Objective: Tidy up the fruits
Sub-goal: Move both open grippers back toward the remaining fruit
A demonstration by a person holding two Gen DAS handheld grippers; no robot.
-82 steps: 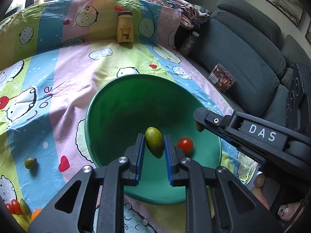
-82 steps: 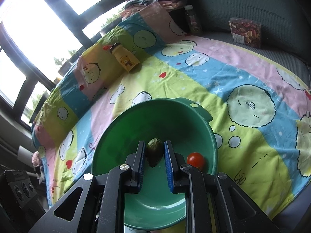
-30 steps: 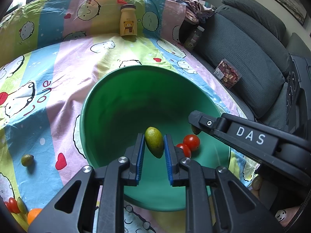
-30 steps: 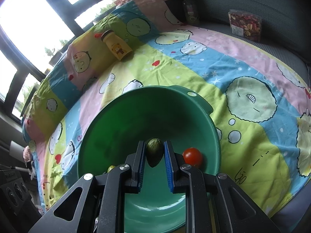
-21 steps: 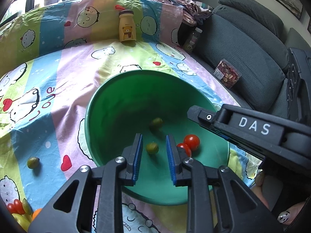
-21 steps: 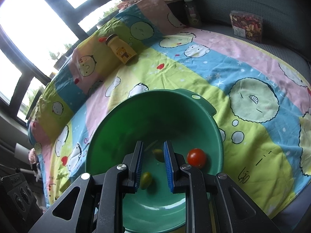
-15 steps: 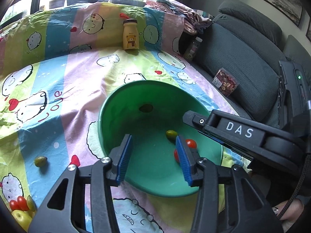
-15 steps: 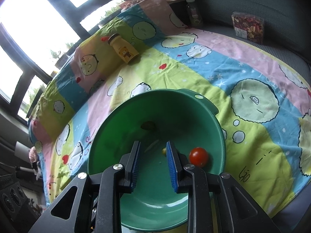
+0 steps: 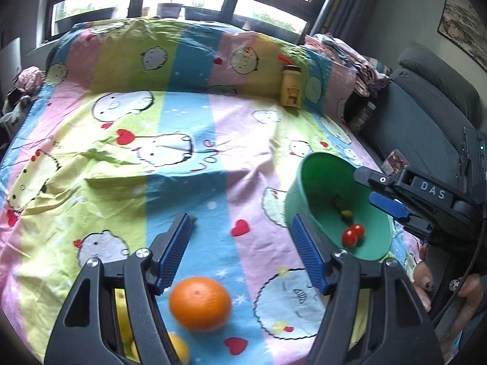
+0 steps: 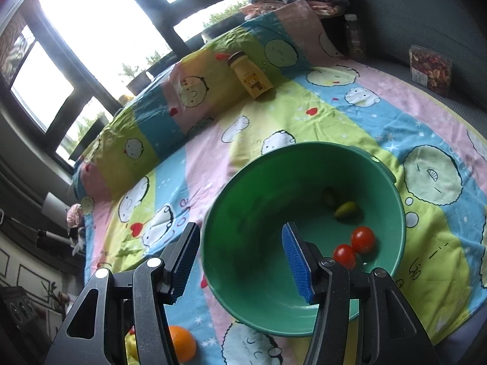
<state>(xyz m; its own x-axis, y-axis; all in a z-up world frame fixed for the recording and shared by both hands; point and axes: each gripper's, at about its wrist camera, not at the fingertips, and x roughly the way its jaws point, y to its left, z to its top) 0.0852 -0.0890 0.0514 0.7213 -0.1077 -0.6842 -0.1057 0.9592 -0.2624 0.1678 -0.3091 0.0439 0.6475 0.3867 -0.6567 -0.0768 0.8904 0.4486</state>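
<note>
Both grippers' fingers just opened, empty; orange (image 9: pixel 199 302) lay just below left gripper (image 9: pixel 243 249), nearer than right gripper (image 10: pixel 240 261).

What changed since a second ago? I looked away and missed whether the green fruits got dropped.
Both grippers, left and right, have just been opening and now hold nothing; the two green fruits lie in the green basin. The left swung toward the orange. The cherry tomatoes and yellow bottle stayed.
</note>
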